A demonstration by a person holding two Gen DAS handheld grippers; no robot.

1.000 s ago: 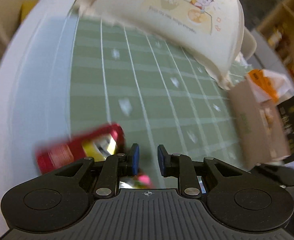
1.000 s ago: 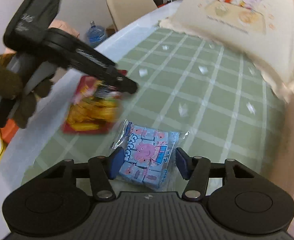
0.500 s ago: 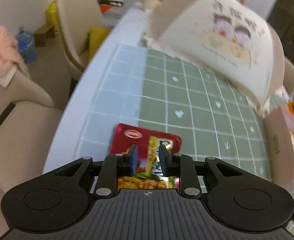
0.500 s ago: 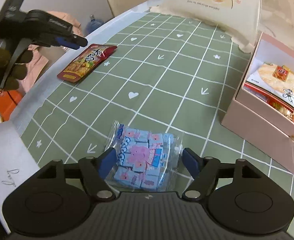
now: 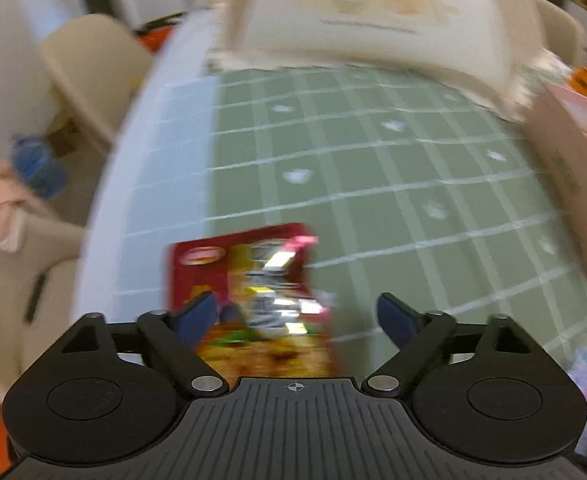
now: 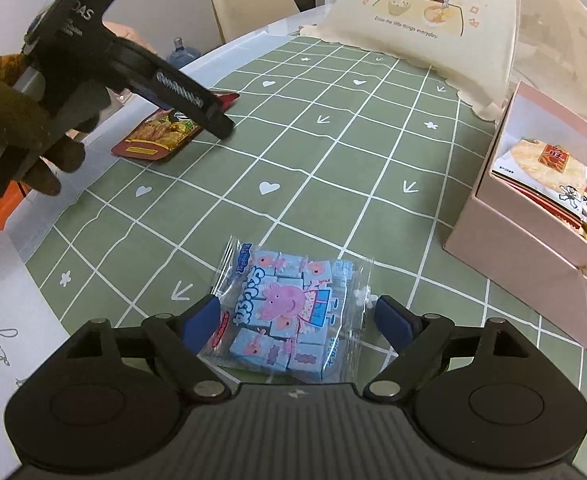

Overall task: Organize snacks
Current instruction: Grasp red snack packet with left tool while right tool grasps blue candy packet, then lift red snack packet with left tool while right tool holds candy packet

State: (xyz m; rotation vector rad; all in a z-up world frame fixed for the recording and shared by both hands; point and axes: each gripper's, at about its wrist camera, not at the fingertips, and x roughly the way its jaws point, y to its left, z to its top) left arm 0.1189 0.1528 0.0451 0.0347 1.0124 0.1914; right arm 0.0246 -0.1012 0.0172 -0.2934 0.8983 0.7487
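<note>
A red snack packet [image 5: 249, 300] lies flat near the table's left edge. My left gripper [image 5: 295, 316] is open, its jaws wide on either side of the packet's near end, not holding it. In the right wrist view the same packet [image 6: 161, 138] lies under the left gripper [image 6: 197, 110]. A blue Peppa Pig snack bag [image 6: 289, 312] lies on the green tablecloth between the open jaws of my right gripper [image 6: 295, 318], which is not closed on it. A pink box [image 6: 533, 248] with several snacks inside stands at the right.
A cream cartoon-printed food cover [image 6: 425, 20] stands at the far side of the table. Beige chairs [image 5: 89, 76] stand beyond the left edge. White paper [image 6: 1, 320] lies at the near left. The pink box [image 5: 569, 184] is at the right in the left wrist view.
My left gripper has opened wide and let go of the red packet, which now lies on the table. My right gripper has stayed open around the blue bag.
</note>
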